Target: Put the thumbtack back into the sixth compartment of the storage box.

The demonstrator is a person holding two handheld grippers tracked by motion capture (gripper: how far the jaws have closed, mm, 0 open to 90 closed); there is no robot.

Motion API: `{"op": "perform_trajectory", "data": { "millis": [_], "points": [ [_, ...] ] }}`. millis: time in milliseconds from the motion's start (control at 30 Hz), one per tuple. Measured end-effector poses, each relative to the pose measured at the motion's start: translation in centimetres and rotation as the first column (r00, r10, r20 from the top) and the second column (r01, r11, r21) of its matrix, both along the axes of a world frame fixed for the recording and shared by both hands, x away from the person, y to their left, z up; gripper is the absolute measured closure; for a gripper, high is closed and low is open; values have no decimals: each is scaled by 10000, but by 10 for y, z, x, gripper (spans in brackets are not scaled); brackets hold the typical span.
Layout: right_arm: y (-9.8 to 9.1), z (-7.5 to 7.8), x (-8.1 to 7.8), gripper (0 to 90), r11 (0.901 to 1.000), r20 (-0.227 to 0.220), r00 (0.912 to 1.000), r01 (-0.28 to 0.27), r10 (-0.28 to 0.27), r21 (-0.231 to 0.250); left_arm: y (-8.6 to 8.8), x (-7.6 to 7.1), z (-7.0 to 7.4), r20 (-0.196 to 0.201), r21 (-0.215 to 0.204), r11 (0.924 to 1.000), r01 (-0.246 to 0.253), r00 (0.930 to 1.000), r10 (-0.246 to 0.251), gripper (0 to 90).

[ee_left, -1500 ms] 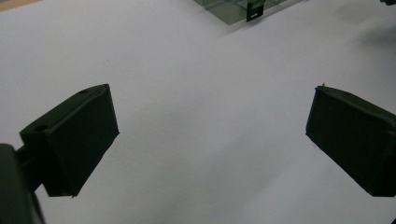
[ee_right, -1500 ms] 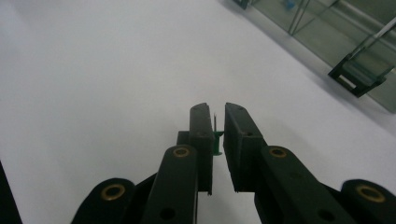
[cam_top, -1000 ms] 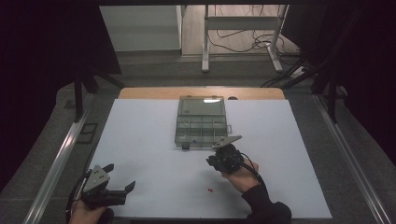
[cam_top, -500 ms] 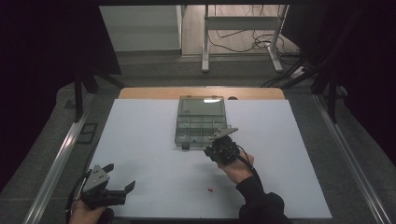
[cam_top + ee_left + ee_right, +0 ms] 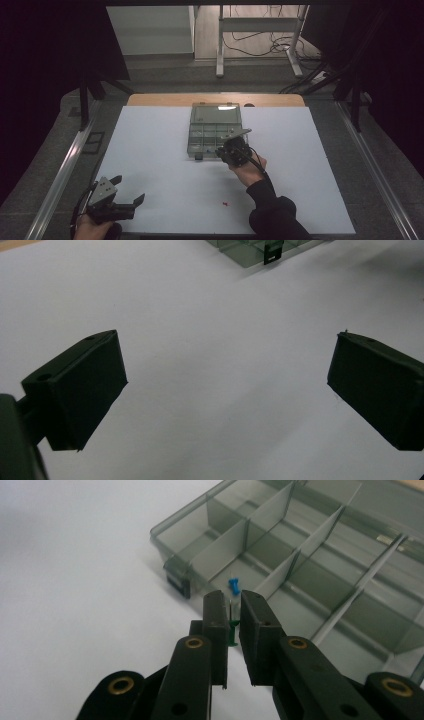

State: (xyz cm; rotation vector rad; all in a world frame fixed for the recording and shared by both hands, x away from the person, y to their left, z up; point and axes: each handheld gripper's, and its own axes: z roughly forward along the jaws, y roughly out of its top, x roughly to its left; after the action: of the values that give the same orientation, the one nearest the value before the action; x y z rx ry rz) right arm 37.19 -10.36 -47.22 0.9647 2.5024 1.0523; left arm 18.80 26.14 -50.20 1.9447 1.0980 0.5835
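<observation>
A translucent grey compartment box (image 5: 215,116) lies open in the middle of the white table. My right gripper (image 5: 221,150) hangs over the box's near edge, shut on a green pushpin (image 5: 232,634) whose needle points up between the pads. In the right gripper view the jaw tips (image 5: 230,598) stand just before a near compartment of the box (image 5: 167,527), where a blue pushpin (image 5: 233,585) lies. A red pushpin (image 5: 226,204) lies on the table near the front edge. My left gripper (image 5: 129,189) rests at the front left, open and holding nothing (image 5: 225,385).
The box has a black latch (image 5: 198,156) on its near wall, and its far corner (image 5: 250,250) shows in the left gripper view. A wooden strip (image 5: 150,99) runs behind the white surface. Metal rails (image 5: 60,172) flank the table.
My right gripper has travelled up and left across the table from the front middle to the box's near edge, still shut on the green pushpin. The left gripper has not moved.
</observation>
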Motion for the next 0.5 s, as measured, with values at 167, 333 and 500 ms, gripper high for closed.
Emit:
{"op": "perform_trajectory", "data": {
  "millis": [167, 333, 500],
  "points": [
    [5, -1, 8, 815, 9998, 15, 9999, 146, -146, 155, 0, 0, 0, 3, 1, 10000, 15, 10000, -15, 29],
    [12, -2, 15, 815, 9996, 124, 9997, 204, -206, 195, 0, 0, 0, 4, -19, 10000, 22, 10000, -22, 29],
    [20, -4, 22, 814, 9995, 216, 9995, 248, -251, 171, 0, 0, 0, 16, -15, 10000, 43, 10000, -43, 29]
  ]
}}
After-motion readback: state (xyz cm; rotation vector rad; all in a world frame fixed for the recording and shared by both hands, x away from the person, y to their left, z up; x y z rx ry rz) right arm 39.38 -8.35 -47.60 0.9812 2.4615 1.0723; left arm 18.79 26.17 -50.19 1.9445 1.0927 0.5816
